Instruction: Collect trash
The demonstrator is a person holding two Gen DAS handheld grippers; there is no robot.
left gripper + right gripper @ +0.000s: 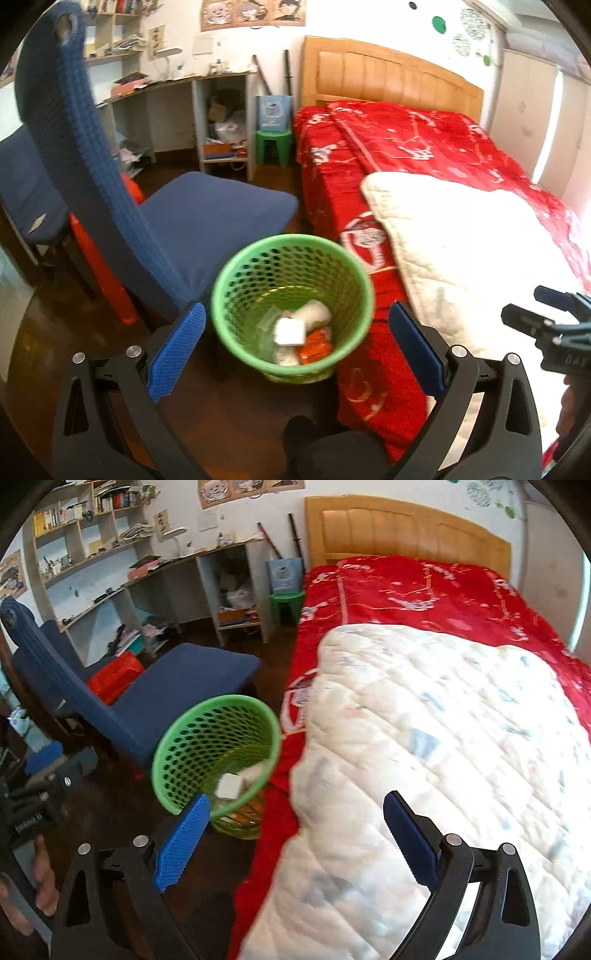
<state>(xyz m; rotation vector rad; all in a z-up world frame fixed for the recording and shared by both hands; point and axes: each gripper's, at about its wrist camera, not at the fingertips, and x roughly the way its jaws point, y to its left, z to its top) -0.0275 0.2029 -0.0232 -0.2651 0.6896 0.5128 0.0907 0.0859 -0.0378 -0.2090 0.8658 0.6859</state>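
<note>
Left wrist view: the left gripper (295,347) hangs with its jaws spread wide and empty, directly above one green perforated wastebasket (236,295) that stands upright on the dark wooden floor (229,417), between a blue chair (207,218) and the side of the bed (369,177). The basket mouth lies straight ahead of and below this claw, its long axis vertical. Inside rest several discarded items: a white square packet (290,331), a white crumpled wad (314,313), an orange wrapper (316,347) and at least one pale piece; the exact count is unclear. Right wrist view: the right gripper (295,845) is likewise spread and carries nothing, poised over the edge of a white quilt (443,757) on the red bedcover (406,587), with the basket (184,746) ahead to its left. The left gripper is judged the nearer to the basket. No loose trash is visible on floor or bed, so collection appears largely done. Counted: one basket, one chair, one bed, two grippers.
</note>
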